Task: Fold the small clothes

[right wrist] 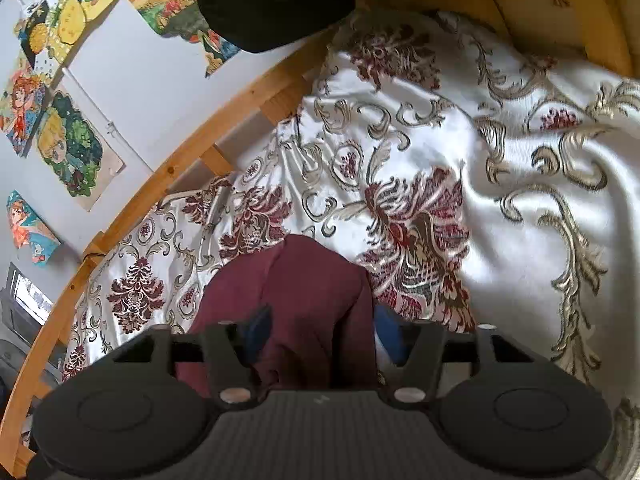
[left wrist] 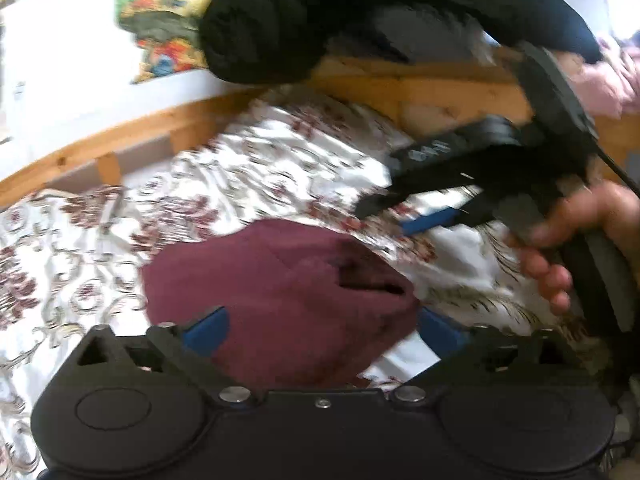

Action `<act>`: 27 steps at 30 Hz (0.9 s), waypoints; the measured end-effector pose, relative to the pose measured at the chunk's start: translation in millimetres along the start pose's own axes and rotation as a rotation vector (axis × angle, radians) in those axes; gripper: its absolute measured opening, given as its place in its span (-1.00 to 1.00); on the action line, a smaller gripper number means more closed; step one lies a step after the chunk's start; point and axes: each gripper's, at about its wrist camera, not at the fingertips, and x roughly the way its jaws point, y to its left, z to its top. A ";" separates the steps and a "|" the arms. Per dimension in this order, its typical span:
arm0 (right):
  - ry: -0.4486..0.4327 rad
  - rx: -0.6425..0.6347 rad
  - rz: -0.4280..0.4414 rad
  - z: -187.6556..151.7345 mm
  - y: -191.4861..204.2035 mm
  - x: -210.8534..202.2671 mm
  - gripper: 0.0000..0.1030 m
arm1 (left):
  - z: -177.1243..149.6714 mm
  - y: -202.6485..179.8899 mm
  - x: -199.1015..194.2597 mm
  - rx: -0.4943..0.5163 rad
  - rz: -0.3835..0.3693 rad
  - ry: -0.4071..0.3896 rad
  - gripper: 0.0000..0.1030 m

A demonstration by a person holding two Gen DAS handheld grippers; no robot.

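A small maroon garment [left wrist: 280,304] lies bunched on a white floral bedspread [left wrist: 224,168]. My left gripper [left wrist: 324,328] stands over its near edge with blue fingers [left wrist: 208,330] spread wide on either side of the cloth, not closed on it. In the left wrist view, my right gripper [left wrist: 384,216] shows at the right, held by a hand [left wrist: 568,240], its fingers a little apart just above the bedspread beyond the garment. In the right wrist view, the garment [right wrist: 304,300] lies between that gripper's [right wrist: 320,332] open blue fingers [right wrist: 390,332].
A wooden bed frame [left wrist: 132,132] runs along the far edge of the bedspread [right wrist: 500,184]. A black sleeve [left wrist: 304,16] hangs across the top of both views. Colourful posters [right wrist: 68,140] hang on the white wall. Pink cloth [left wrist: 604,84] lies at the far right.
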 end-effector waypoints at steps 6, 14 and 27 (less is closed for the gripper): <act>0.018 0.017 -0.011 -8.6 3.5 -8.8 0.98 | -1.5 30.2 -2.8 -0.157 0.118 0.036 0.99; 0.091 -0.060 -0.077 -22.3 13.7 13.6 0.99 | -10.9 72.0 5.7 -0.372 0.251 0.131 0.99; 0.274 -0.385 -0.308 -35.6 26.0 42.7 0.99 | -34.7 94.1 30.0 -0.468 0.330 0.288 0.99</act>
